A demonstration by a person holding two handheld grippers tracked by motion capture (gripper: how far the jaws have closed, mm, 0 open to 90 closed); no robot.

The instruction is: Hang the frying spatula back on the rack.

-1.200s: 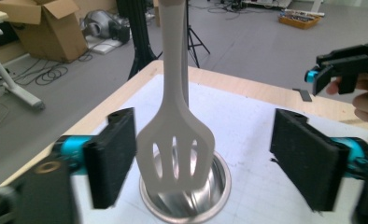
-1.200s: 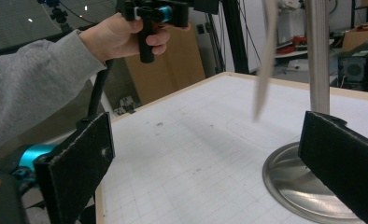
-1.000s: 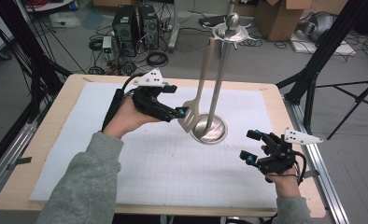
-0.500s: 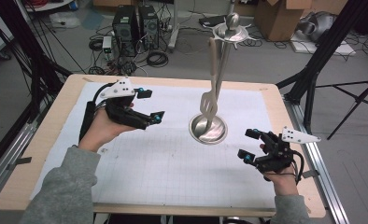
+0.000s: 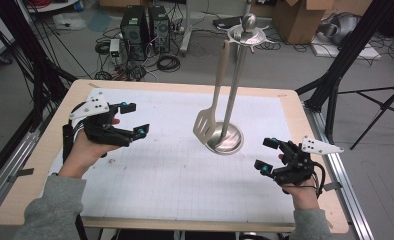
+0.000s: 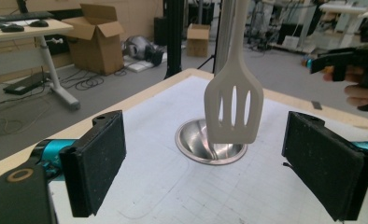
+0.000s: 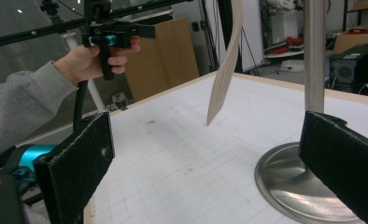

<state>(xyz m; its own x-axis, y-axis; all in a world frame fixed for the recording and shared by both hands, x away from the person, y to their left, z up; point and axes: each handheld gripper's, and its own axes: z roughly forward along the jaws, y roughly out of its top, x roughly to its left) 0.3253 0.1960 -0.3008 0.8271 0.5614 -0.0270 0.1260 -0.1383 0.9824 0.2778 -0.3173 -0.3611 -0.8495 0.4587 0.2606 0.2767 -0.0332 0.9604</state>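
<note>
Light is even and diffuse, seemingly from overhead room fixtures, and the white mat [image 5: 185,165] on the table reads bright without blowing out. Shadows are soft and faint, a weak one showing beneath the left gripper [image 5: 130,120]. The steel base [image 5: 226,140] of the utensil stand carries mild glare, with brighter streaks in the right gripper view [image 7: 294,186]. The high view is slightly soft and low in detail, its table edges bowing a little. In both gripper views the near black pads [image 6: 95,168] are somewhat blurred, while the slotted spatula [image 6: 233,107] is sharp; the background clutter looks hazy, perhaps from compression.
</note>
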